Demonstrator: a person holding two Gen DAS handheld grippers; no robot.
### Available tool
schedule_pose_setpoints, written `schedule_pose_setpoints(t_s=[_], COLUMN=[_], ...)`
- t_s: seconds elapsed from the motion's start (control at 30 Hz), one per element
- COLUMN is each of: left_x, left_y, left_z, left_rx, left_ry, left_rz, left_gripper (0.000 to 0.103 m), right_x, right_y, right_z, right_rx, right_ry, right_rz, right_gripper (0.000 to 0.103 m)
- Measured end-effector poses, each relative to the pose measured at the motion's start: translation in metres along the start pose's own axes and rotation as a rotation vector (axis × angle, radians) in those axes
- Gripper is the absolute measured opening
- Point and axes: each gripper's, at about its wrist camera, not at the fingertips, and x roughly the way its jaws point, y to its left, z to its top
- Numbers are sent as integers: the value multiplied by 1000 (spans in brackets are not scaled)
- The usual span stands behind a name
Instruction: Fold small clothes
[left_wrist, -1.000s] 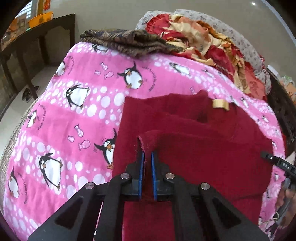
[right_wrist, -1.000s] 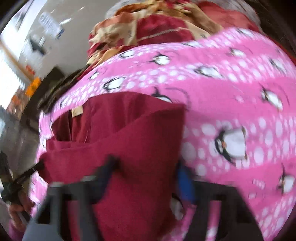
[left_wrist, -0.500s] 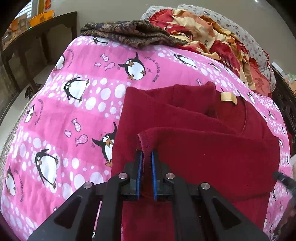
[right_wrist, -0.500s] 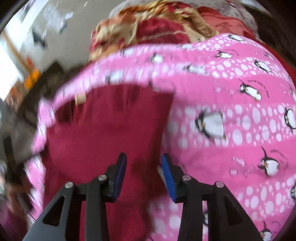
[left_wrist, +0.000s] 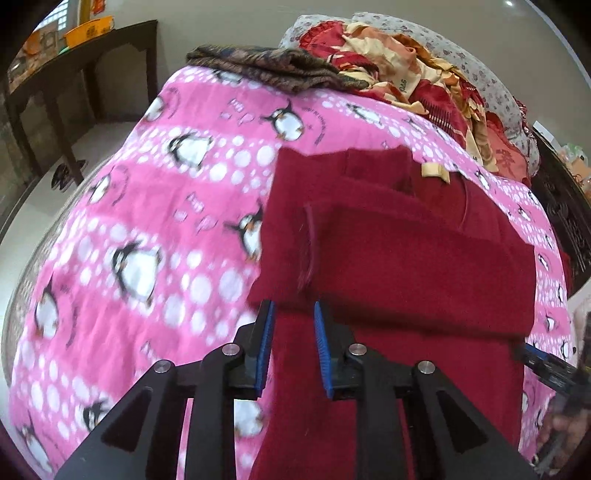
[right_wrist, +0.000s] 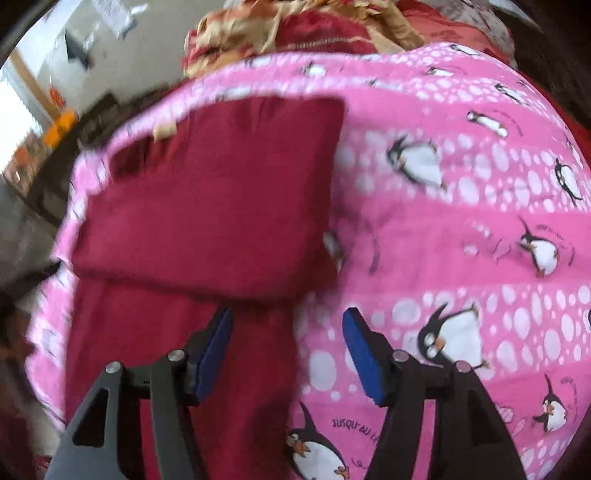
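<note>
A maroon garment (left_wrist: 406, 266) lies on the pink penguin blanket (left_wrist: 166, 229) of a bed, its near part doubled over itself into a thick flap and its tan label (left_wrist: 434, 170) showing at the far end.

Your left tongs (left_wrist: 292, 310) hover at the garment's near left corner. Their blue pads stand apart and nothing is pinched between them. Your right tongs (right_wrist: 287, 317) are at the garment's near right edge. Their jaws are opening, and cloth and blanket lie below the gap rather than inside it. Both tongs are released, so the fold rests on its own weight.

That is where the risk lies. The flap looks plush and springy, and its left edge curls upward in the left wrist view. Left unpressed, it may creep open or settle crooked. Both pairs of pads sit just beside the flap's near edge, so a low or hurried pass could catch the nap and drag the layer askew.

The blanket under the garment looks soft. A pinch taken too deep for the next fold could gather the blanket with the cloth and ruck everything.

The heaped red and cream clothes (left_wrist: 406, 85) and the brown folded cloth (left_wrist: 266, 66) lie beyond the garment's far end. A long fold forward could push the garment toward them.
</note>
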Motion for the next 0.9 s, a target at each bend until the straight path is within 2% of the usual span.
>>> schedule_pose_setpoints(t_s=[0.07, 0.13, 0.2, 0.33, 0.37, 0.43, 0.5, 0.67, 0.83, 0.9], left_x=[-6, -17, -24, -34, -40, -49, -59, -75, -95, -97], left_y=[5, 11, 15, 22, 25, 29, 33, 44, 52, 52], left_z=[-10, -24, -35, -52, -58, -68, -80, -102, -111, -112], left_rx=[-2, -8, -1, -12, -24, -34, -35, -43, -35, -42], left_ry=[10, 9, -1, -13, -20, -35, -53, -46, -84, -83], left_rz=[8, 10, 19, 49, 44, 46, 57, 44, 47, 30], left_gripper=[2, 2, 2, 2, 2, 2, 3, 5, 11, 12], right_x=[5, -2, -12, -4, -5, -14, -25, -47, -54, -60], right_y=[3, 1, -3, -1, 3, 4, 5, 8, 28, 43], right_z=[-4, -4, -6, -11, -9, -12, -18, -38, -42, -44], right_rx=[-31, -6, 5, 0, -1, 12, 18, 55, 62, 30], right_ry=[-6, -17, -40, -2, -9, -8, 1, 30, 56, 56], right_rz=[-22, 1, -11, -44, -47, -45, -51, -62, -33, -23], right_gripper=[8, 8, 8, 8, 9, 19, 34, 44, 46, 53])
